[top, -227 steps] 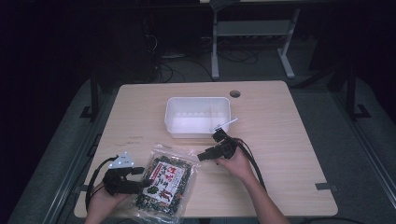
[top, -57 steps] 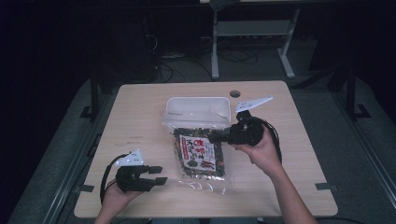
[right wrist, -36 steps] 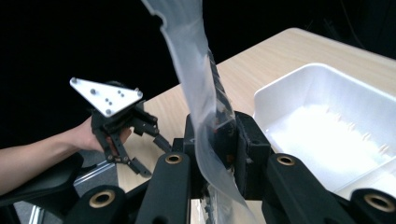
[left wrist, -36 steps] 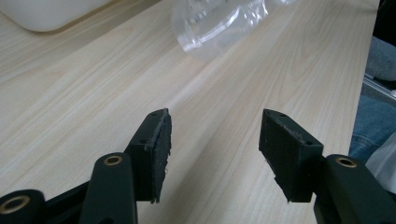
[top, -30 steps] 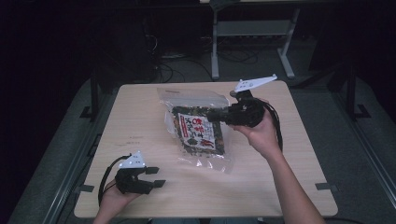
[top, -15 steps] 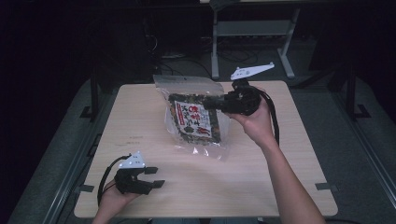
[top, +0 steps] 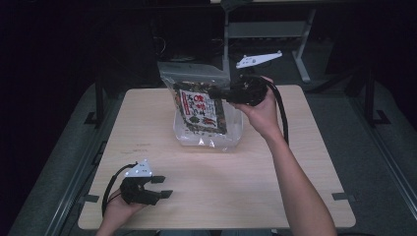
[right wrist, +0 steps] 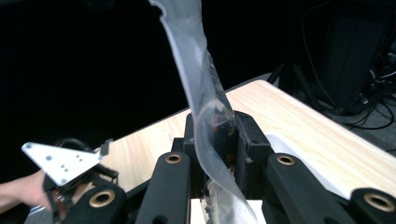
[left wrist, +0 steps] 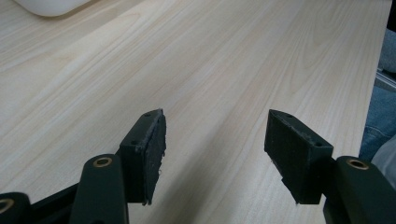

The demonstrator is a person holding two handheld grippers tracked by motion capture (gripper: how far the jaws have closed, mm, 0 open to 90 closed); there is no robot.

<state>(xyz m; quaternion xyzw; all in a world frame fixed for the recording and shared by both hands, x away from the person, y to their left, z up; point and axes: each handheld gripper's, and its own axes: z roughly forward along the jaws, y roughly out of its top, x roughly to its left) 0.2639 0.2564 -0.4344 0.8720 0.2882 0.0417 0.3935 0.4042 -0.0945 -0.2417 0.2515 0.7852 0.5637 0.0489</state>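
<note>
The table point(top: 162, 123) is pale wood with rounded corners, standing on grey floor in a dark room; a desk frame point(top: 275, 29) and cables lie beyond its far edge.

The right gripper point(top: 216, 92) is clamped on the bag point(top: 201, 110) near its top edge. The bag hangs upright, lifted over the middle of the far edge, above a white tray point(top: 236, 132) that shows through and beside its clear lower part. In the right gripper view the clear plastic runs up between the closed jaws. The bag's contents look dark, perhaps dried food, though the print is too small to read.

The left gripper point(top: 162, 187) rests near the near left corner, its jaws apart with only bare wood between them; they have just been opening.
</note>
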